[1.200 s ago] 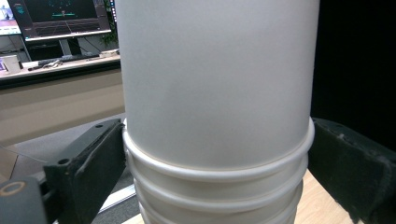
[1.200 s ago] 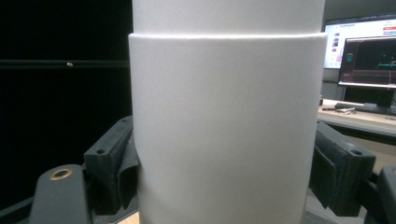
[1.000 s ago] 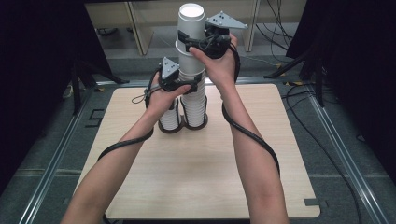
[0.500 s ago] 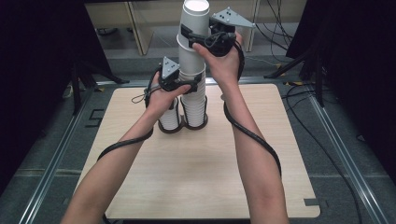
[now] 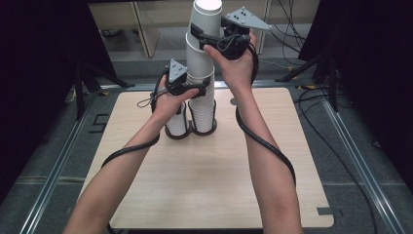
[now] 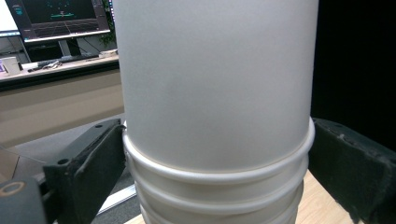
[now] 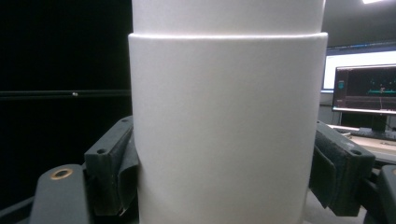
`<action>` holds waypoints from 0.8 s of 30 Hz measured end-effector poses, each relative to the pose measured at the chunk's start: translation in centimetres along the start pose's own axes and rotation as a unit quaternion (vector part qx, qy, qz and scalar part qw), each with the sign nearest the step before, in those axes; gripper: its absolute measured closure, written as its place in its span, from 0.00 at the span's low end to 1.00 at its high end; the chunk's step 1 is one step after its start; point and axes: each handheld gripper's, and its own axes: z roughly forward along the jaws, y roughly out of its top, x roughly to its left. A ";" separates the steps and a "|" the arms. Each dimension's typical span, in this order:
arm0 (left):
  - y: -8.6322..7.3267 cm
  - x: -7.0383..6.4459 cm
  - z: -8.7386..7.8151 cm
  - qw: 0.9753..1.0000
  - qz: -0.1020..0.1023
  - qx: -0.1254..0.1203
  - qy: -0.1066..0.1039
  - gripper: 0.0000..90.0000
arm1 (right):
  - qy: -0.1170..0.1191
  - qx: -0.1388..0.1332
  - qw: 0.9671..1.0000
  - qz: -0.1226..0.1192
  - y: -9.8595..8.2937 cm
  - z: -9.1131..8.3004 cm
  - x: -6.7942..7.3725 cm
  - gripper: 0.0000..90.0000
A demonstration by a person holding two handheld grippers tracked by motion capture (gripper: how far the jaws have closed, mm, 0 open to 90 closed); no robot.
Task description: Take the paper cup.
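Note:
A tall stack of upside-down white paper cups [image 5: 201, 105] stands on the wooden table [image 5: 204, 180]. My left gripper [image 5: 196, 89] is shut on that stack partway up; in the left gripper view its jaws press the stack's sides [image 6: 215, 116] just above several rolled rims. Held higher, my right gripper [image 5: 200, 37] is shut on the upper cups [image 5: 204, 19]. Both of its jaws clamp that white wall [image 7: 224, 140] in the right gripper view. A shorter stack of cups [image 5: 177, 123] stands just left of the tall one, partly hidden by the left hand.
Both stacks rest in dark rings [image 5: 202, 130] near the table's far middle. A metal frame rail [image 5: 360, 161] runs along the table's right side, with cables [image 5: 311, 58] on the floor behind. Monitors [image 6: 60, 18] stand on a desk in the background.
My right gripper has risen with the upper cups in it, drawing them up off the tall stack. The left gripper has kept its hold in place.

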 end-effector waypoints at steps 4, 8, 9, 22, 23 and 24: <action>0.0 0.0 0.0 1.000 0.002 0.002 -0.002 0.06 | -0.001 0.001 1.000 -0.003 0.3 -0.5 0.2 0.24; 0.0 0.1 -0.1 1.000 0.005 0.002 -0.003 0.06 | -0.003 -0.004 1.000 -0.004 0.3 -1.1 0.2 0.24; 0.0 0.1 -0.1 1.000 0.006 0.002 -0.003 0.06 | 0.000 -0.008 1.000 -0.002 0.3 -1.3 0.3 0.24; 0.3 -0.4 -2.0 1.000 0.029 -0.004 -0.009 0.00 | 0.003 -0.010 1.000 -0.020 -0.3 -4.4 1.2 0.23; 0.4 -0.3 -2.1 0.999 0.042 -0.005 -0.008 0.00 | 0.004 -0.009 1.000 -0.021 -0.4 -4.5 1.2 0.24; 0.5 -0.4 -2.3 0.999 0.047 -0.007 -0.009 0.00 | 0.004 -0.009 1.000 -0.021 -0.4 -4.5 1.2 0.24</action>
